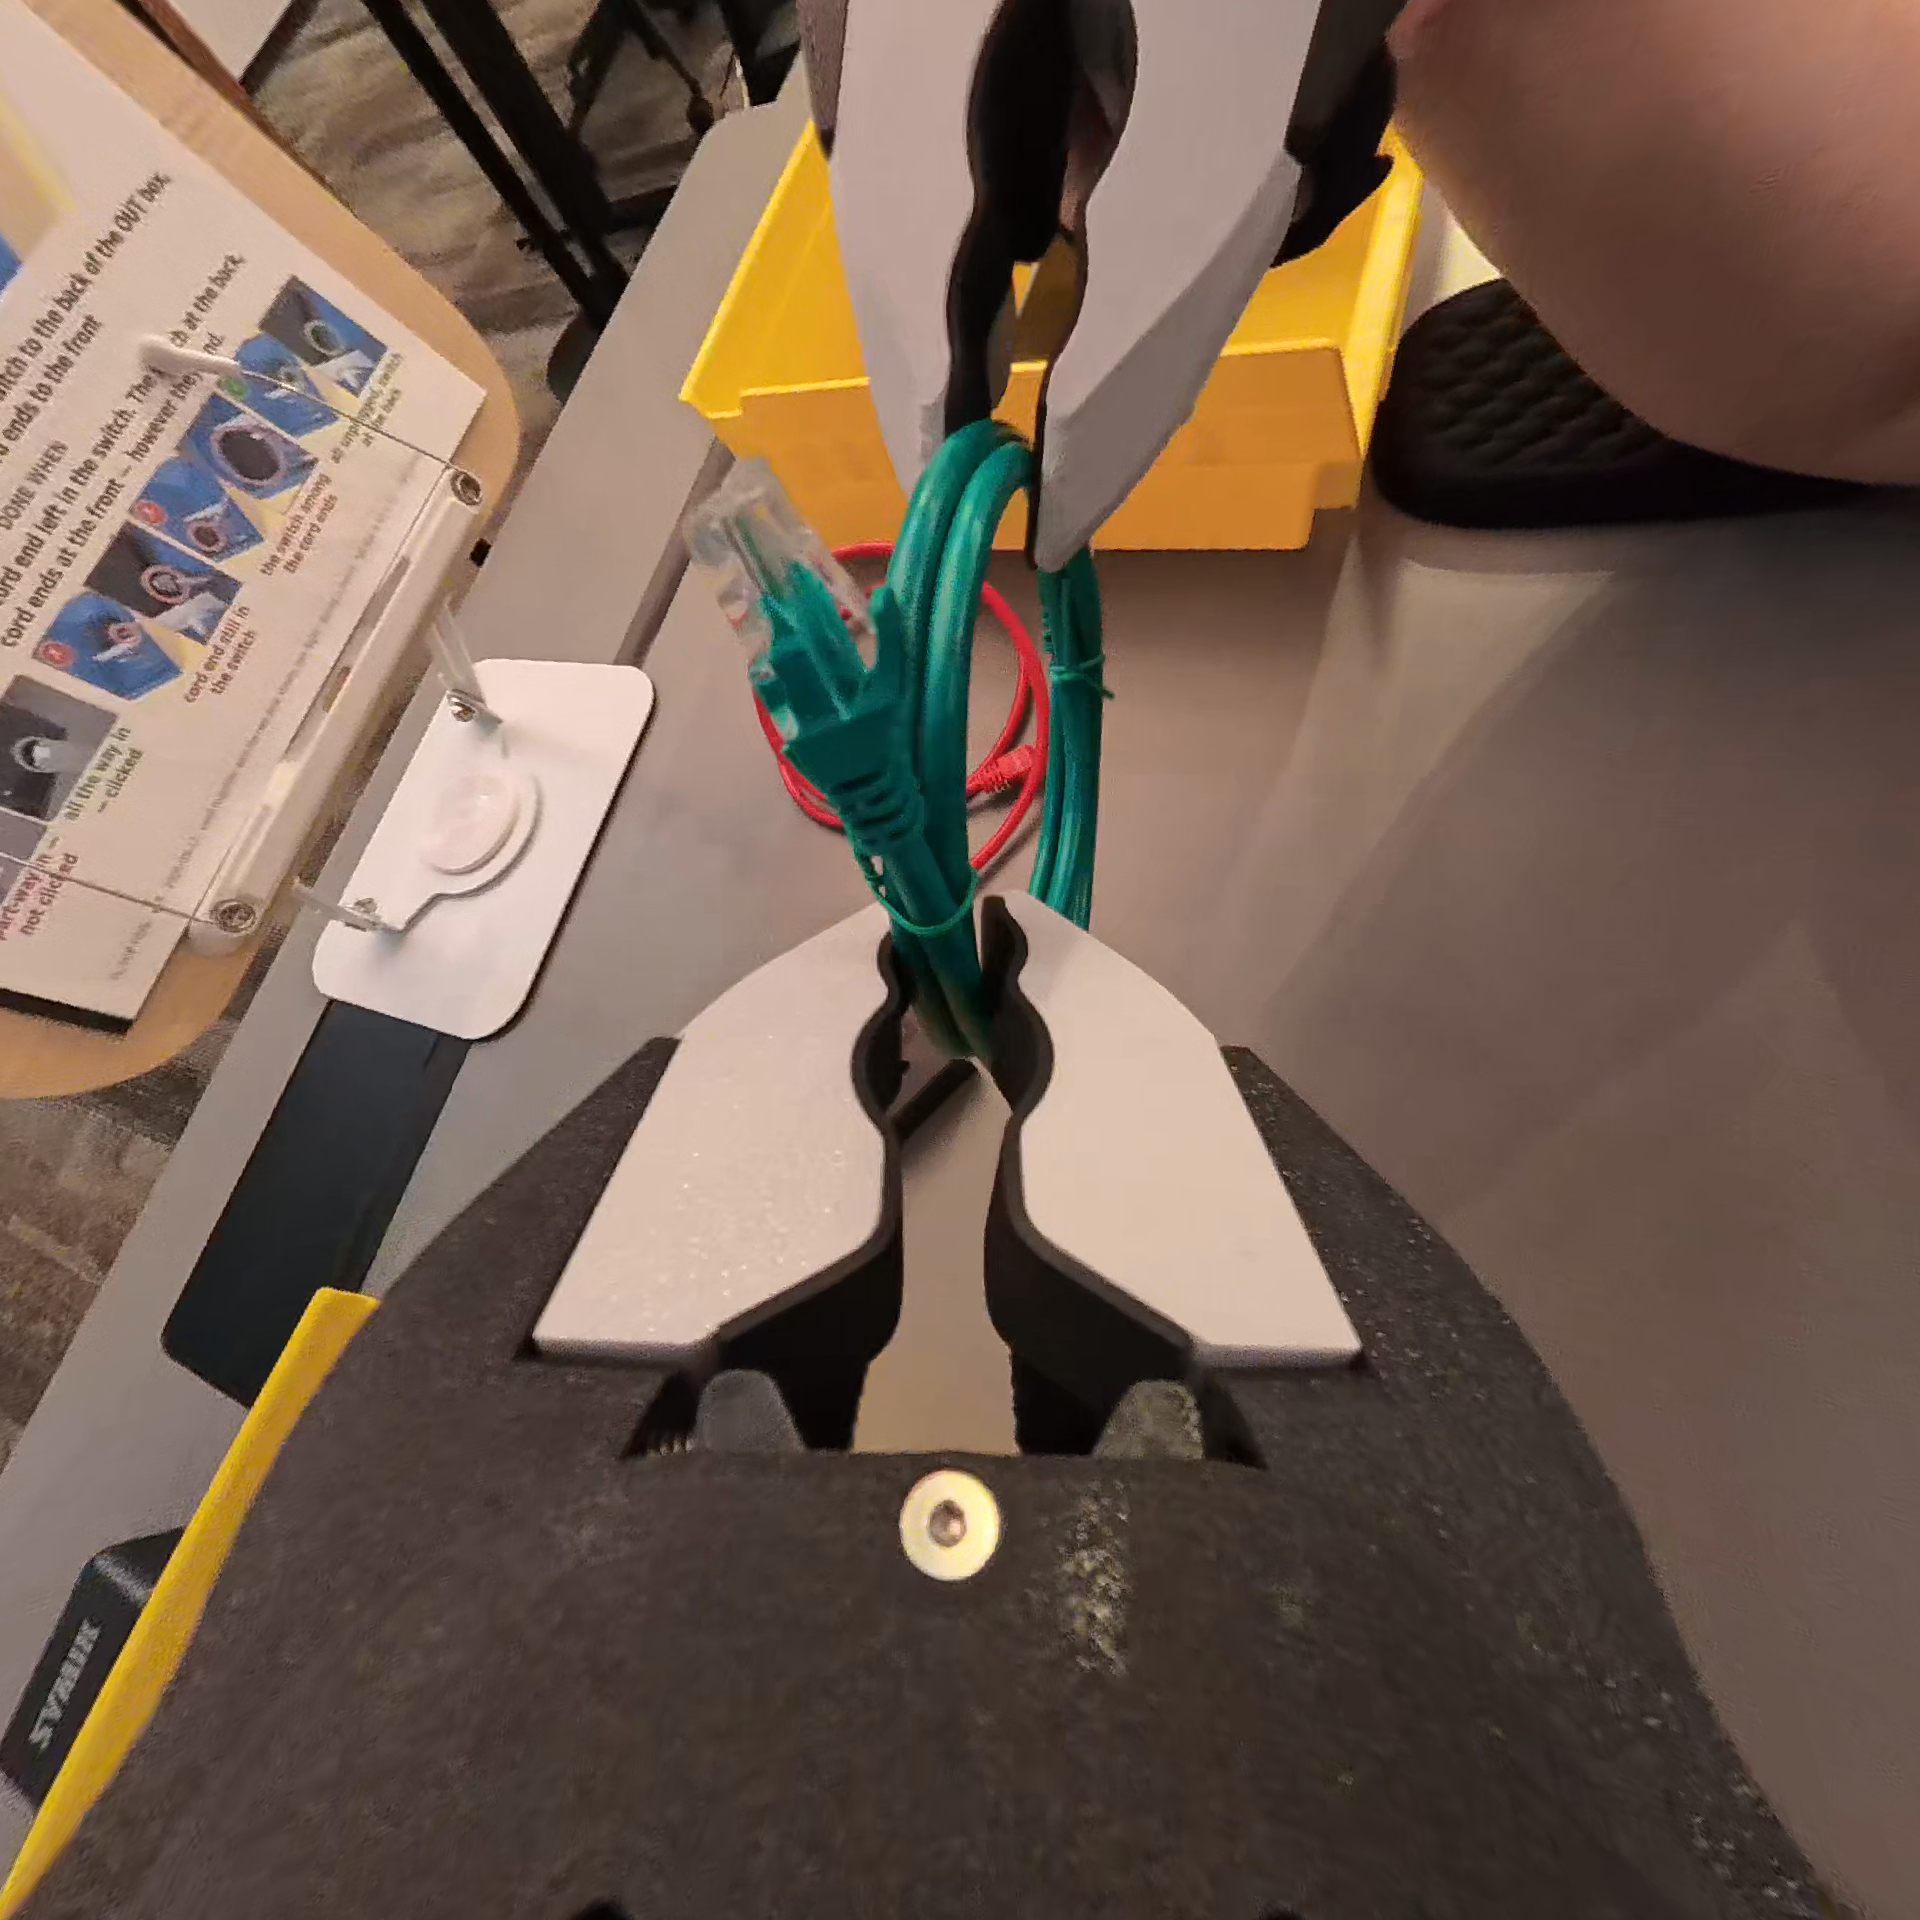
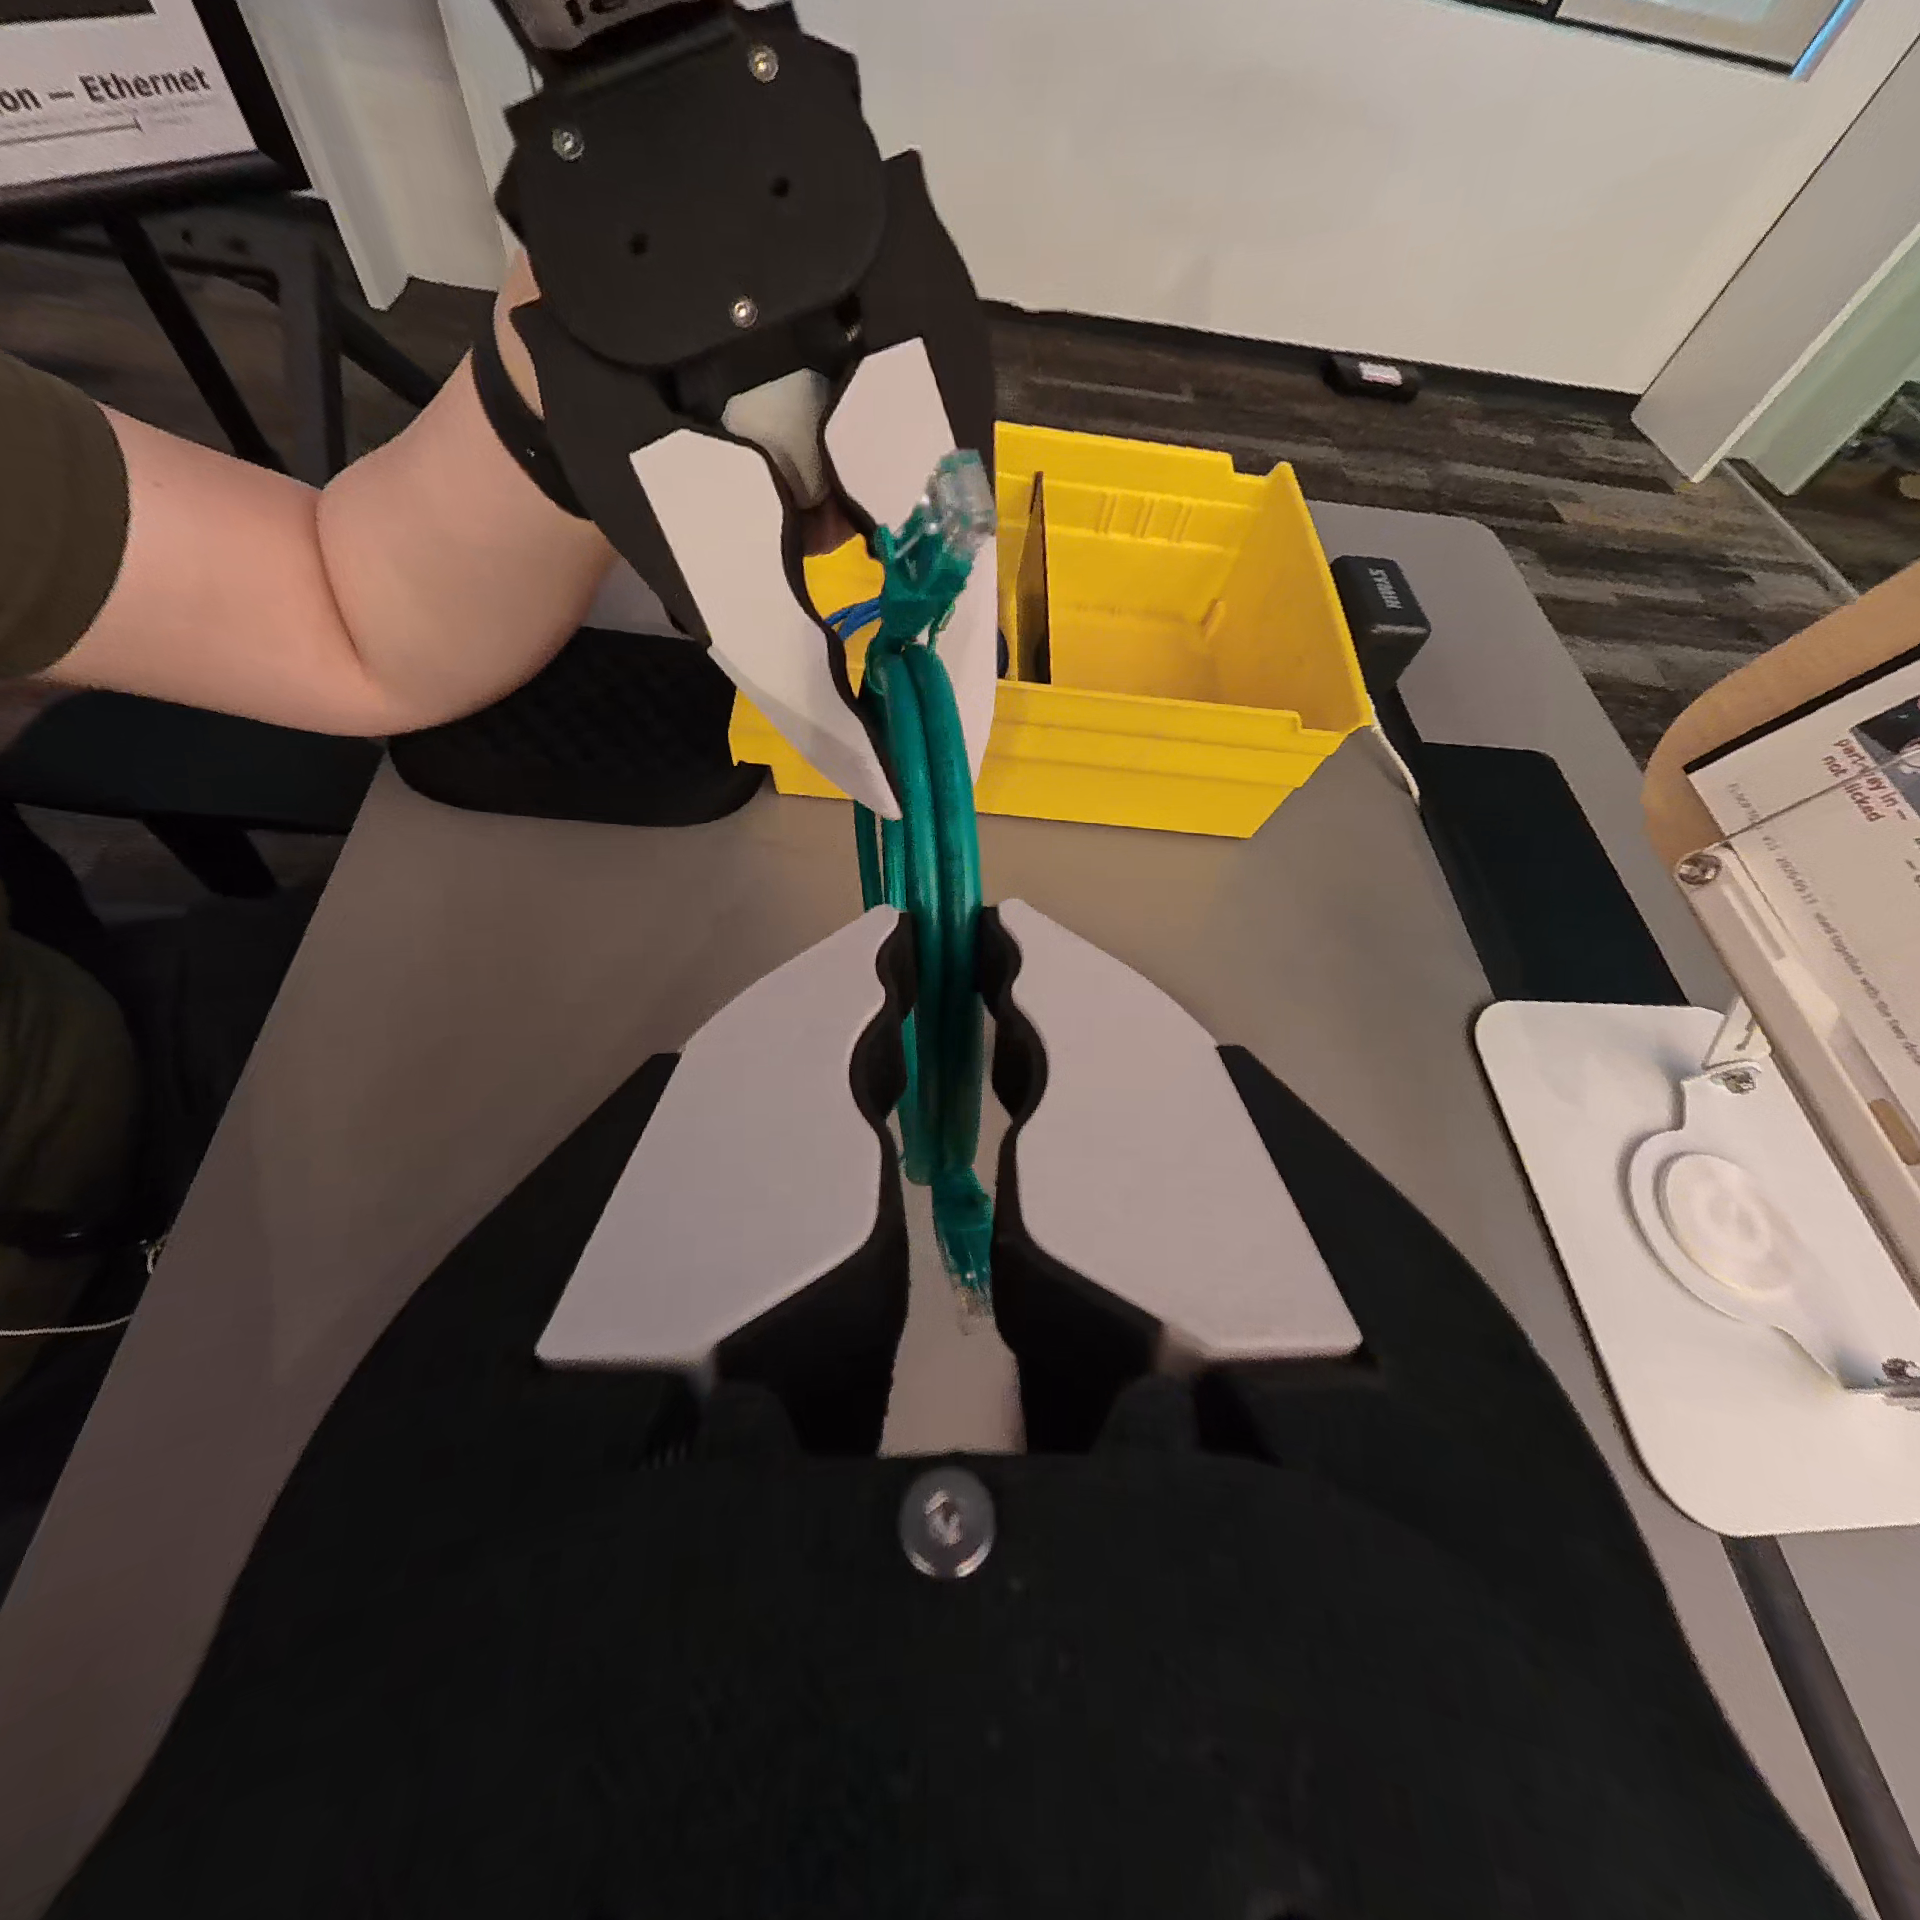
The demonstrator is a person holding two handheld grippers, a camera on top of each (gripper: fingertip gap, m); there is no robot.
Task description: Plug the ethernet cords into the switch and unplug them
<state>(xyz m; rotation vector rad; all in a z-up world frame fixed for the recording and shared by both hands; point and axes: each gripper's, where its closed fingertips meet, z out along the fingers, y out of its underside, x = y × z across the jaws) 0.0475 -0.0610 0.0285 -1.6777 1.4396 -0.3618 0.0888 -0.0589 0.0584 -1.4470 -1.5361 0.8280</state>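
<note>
- While held aloft over the table (image 1: 1455,935) as a tied coil, reads as very early in the task: nothing plugged in, nothing unplugged, as far as can be seen.
- At far left of the left wrist view, an instruction sheet (image 1: 156,499) on a clear stand with a white base plate (image 1: 488,831); not part of the work itself.
- Low at the left edge, a black box (image 1: 73,1683); possibly the switch, but no ports visible, so cannot tell.
- At centre, left hand-held gripper (image 1: 940,925) clamped on the lower end of the green ethernet cord (image 1: 940,644), right at a thin green twist tie (image 1: 935,920).
- Looks glossy and springy, folded into a long narrow loop, with two clear-tipped plugs (image 1: 748,561) sticking out side by side to the left of the loop.
- Pinched from the far side by the right hand-held gripper (image 2: 940,914), closed around the opposite end of the same loop, so stretched between the two, clear of the table.
- Probably calls for untying before any plugging.
- Beneath and just right of the coil, a red cord (image 1: 1023,665) lying loose on the table, untouched.
- Farther right and behind, a yellow bin (image 1: 790,395) with a divider; a bit of blue cord (image 2: 844,620) glimpsed inside in the right wrist view.
- Left to do, by this judgement: everything, for all the cords.
</note>
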